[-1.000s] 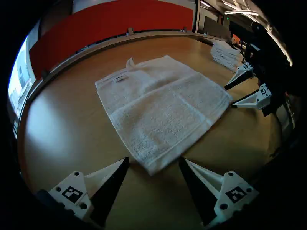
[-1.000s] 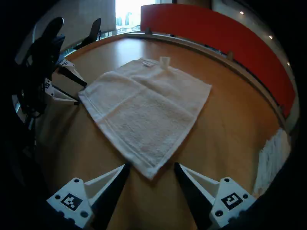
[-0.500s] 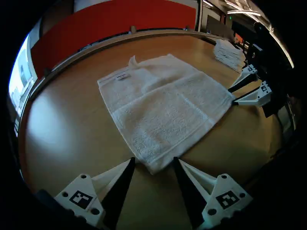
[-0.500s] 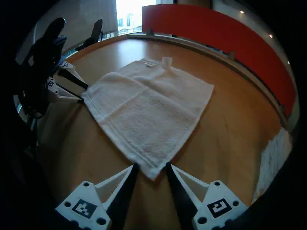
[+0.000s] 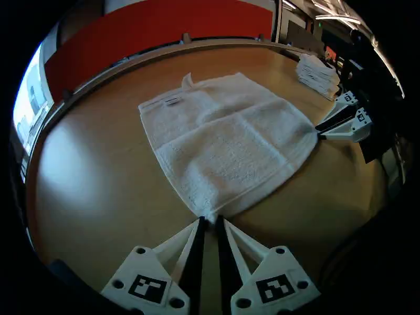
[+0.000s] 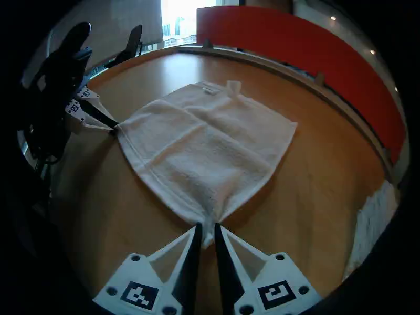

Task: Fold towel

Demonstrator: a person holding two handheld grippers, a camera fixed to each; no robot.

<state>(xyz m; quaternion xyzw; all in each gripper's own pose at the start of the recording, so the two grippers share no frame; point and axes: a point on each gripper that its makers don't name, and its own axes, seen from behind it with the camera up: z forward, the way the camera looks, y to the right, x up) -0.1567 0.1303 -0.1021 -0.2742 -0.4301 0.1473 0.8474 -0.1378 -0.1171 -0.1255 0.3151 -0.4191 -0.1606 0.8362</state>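
Observation:
A white towel (image 5: pixel 226 134) (image 6: pixel 207 144), folded in half, lies flat on the wooden table (image 5: pixel 94 173). My left gripper (image 5: pixel 211 223) is shut on the towel's near corner, which puckers between the fingers. My right gripper (image 6: pixel 206 231) is shut on the neighbouring corner of the same folded edge. In the left gripper view the right gripper (image 5: pixel 320 131) shows at the towel's right corner. In the right gripper view the left gripper (image 6: pixel 114 126) shows at the towel's left corner, with the holding hand dark behind it. A small label and loop sit at the towel's far edge.
A stack of folded white towels (image 5: pixel 317 76) (image 6: pixel 373 220) lies off to the side near the table's edge. A red wall panel (image 5: pixel 157 26) runs behind the table's curved far rim. Dark chairs (image 6: pixel 128 44) stand beyond the table by a bright window.
Both grippers went from open with fingers either side of a towel corner to shut on those corners. The towel's corners now pucker and its edges pull slightly inward.

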